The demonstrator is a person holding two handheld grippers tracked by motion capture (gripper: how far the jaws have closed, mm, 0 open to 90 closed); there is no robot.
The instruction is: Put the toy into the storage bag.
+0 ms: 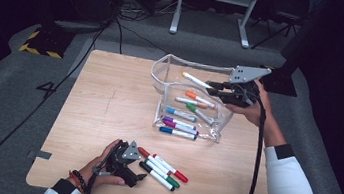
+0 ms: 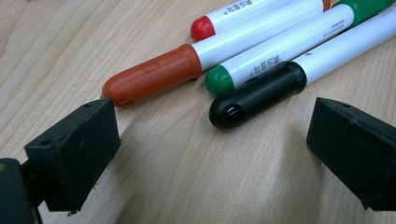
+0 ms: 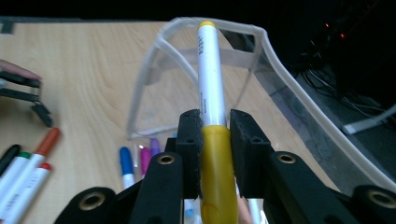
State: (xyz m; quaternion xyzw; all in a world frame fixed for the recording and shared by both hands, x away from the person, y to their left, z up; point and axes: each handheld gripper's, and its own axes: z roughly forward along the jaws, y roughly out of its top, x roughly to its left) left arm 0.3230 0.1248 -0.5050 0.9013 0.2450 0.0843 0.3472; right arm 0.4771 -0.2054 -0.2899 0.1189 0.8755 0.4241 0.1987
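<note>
A clear plastic pouch (image 1: pixel 162 73) stands open on the wooden table (image 1: pixel 109 99), with several coloured markers (image 1: pixel 180 124) lying inside. My right gripper (image 1: pixel 214 86) is shut on a yellow-capped marker (image 1: pixel 196 80), held level over the pouch's open top. In the right gripper view the pads clamp the yellow marker (image 3: pixel 210 79) at its cap, and its far end reaches the pouch rim (image 3: pixel 275 60). My left gripper (image 1: pixel 139 166) is open low over the table near the front edge. A black-capped marker (image 2: pixel 261 91) lies just ahead between its jaws, beside orange (image 2: pixel 154 74), green (image 2: pixel 219 80) and red (image 2: pixel 202 28) ones.
The loose markers (image 1: pixel 163 170) lie in a tight row right of the left hand. Cables trail from both grippers. Black cables (image 1: pixel 79 59) run across the grey floor beyond the table, and a white metal stand (image 1: pixel 211 11) is farther back.
</note>
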